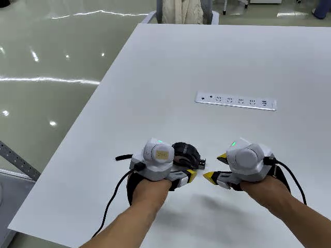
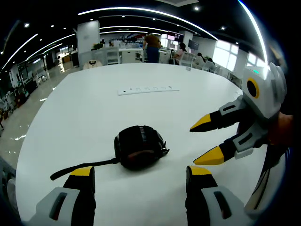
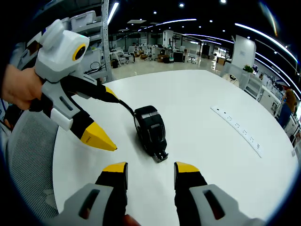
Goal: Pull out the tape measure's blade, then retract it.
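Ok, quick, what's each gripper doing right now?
Left gripper: open, holding nothing; the tape measure lies just ahead of its jaws.
Right gripper: open, holding nothing; aimed at the tape measure.

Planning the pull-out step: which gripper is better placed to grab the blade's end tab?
Right. The end tab of the tape measure points at the right gripper, whose jaws are open just short of it. The left gripper faces its rounded side and strap.
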